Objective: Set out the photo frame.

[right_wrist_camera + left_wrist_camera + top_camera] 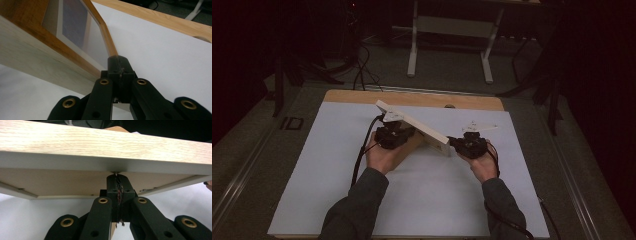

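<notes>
A picture frame (414, 125) with a light wooden rim hangs tilted above the white table cover, its left end higher. My left gripper (408, 133) is under its middle, jaws shut against the pale back edge of the frame (100, 147). In the left gripper view the jaw tips (116, 174) meet at that white rim. My right gripper (452, 142) is at the frame's lower right corner. In the right gripper view its jaws (117, 58) are pressed together on the wooden corner of the frame (50, 37), whose glass front faces that camera.
A white sheet (422, 200) covers a wooden table whose bare far edge (412, 98) shows behind it. A white desk leg frame (412, 50) and black cables (359, 70) stand on the dark floor beyond. Cables trail from both grippers along the forearms.
</notes>
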`<action>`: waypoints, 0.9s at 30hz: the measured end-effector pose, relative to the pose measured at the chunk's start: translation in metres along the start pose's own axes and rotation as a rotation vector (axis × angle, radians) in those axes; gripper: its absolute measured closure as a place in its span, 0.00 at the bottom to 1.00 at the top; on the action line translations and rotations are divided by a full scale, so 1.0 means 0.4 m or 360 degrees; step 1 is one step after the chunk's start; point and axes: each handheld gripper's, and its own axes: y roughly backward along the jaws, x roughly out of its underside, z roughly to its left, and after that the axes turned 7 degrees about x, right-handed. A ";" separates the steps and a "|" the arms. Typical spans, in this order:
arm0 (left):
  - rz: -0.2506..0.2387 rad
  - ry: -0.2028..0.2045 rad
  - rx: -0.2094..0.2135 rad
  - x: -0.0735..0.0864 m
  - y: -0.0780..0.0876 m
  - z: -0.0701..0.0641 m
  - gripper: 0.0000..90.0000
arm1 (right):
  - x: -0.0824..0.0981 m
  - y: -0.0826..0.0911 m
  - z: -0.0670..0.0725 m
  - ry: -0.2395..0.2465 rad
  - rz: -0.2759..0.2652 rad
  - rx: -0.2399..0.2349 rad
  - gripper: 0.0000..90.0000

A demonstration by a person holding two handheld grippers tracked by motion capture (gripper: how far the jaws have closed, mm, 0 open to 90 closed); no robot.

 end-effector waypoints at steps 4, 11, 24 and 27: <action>0.0002 -0.0004 0.0008 0.000 -0.001 -0.004 1.00 | -0.001 0.000 0.002 0.0010 0.0001 -0.0008 1.00; 0.0000 -0.0009 0.0015 0.000 -0.004 -0.009 1.00 | -0.004 0.002 0.012 0.0034 -0.0001 -0.0021 1.00; -0.0012 -0.0042 0.0009 -0.001 0.000 -0.022 1.00 | 0.002 0.006 0.034 0.0066 -0.0016 -0.0068 1.00; -0.0006 -0.0054 0.0005 -0.001 0.000 -0.023 1.00 | 0.003 0.007 0.038 0.0077 -0.0018 -0.0074 1.00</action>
